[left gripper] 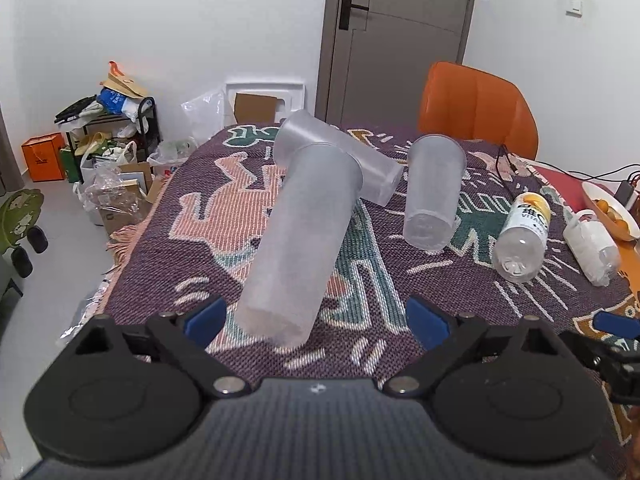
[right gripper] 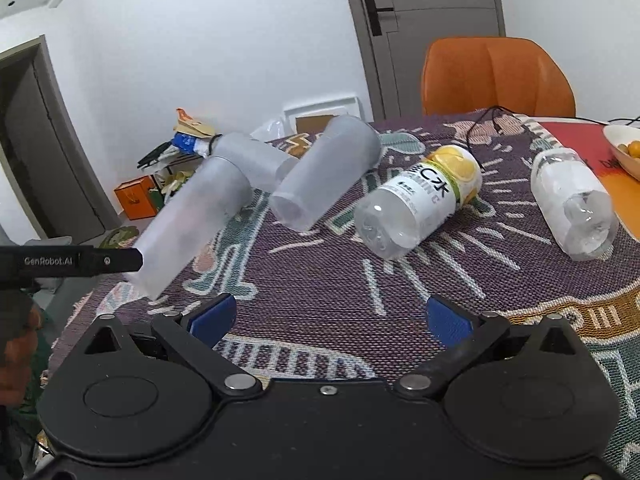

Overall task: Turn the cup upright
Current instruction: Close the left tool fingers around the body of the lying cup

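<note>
Three frosted cups (left gripper: 296,236) lay toppled beside the labelled bottle (left gripper: 522,236); both the left gripper (left gripper: 316,320) and right gripper (right gripper: 328,320) were held wide open, empty, apparently readied for grasping.

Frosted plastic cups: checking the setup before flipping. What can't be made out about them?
Nearest frosted translucent plastic cup: right wrist view, base partly hidden by a black bar labelled GenRobot.AI.
Rear frosted cup lying crosswise: left wrist view, middle covered by the nearest cup; whether they touch is unclear.
</note>
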A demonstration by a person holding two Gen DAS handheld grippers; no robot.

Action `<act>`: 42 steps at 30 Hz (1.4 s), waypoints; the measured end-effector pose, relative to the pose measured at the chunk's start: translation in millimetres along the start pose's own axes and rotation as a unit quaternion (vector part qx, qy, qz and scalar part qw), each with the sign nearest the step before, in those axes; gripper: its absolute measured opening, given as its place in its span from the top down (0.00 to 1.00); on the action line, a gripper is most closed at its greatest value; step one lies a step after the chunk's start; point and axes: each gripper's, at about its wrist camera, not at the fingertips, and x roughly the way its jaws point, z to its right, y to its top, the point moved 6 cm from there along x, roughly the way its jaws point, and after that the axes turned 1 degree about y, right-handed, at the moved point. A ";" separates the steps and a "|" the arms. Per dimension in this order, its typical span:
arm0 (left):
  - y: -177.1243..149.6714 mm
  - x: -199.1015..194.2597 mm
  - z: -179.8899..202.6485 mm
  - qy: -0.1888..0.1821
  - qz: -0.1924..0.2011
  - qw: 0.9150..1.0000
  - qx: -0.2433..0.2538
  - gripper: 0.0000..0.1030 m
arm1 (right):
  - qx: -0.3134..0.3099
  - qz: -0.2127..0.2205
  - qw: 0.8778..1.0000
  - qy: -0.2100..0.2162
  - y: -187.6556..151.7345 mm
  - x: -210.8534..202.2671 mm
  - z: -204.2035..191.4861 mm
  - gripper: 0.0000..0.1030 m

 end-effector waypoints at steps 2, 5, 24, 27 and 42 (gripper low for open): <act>4.8 8.0 -0.2 -0.003 -0.003 1.000 0.003 0.06 | 0.002 -0.003 1.000 -0.007 -0.1 3.1 3.5 0.00; 12.1 19.7 -0.7 -0.012 -0.010 1.000 0.007 0.07 | 0.007 -0.007 1.000 -0.016 -0.1 7.9 8.3 0.00; 32.3 86.6 3.8 -0.030 -0.084 0.996 0.029 0.18 | 0.051 -0.023 0.997 -0.055 -6.7 30.1 44.2 0.00; 35.0 90.8 6.2 -0.031 -0.087 0.995 0.037 0.19 | 0.057 -0.026 0.996 -0.059 -9.5 28.5 47.1 0.00; 19.1 64.7 24.7 -0.048 -0.100 0.993 0.042 0.39 | 0.069 -0.003 0.996 -0.051 -14.6 -1.6 51.2 0.00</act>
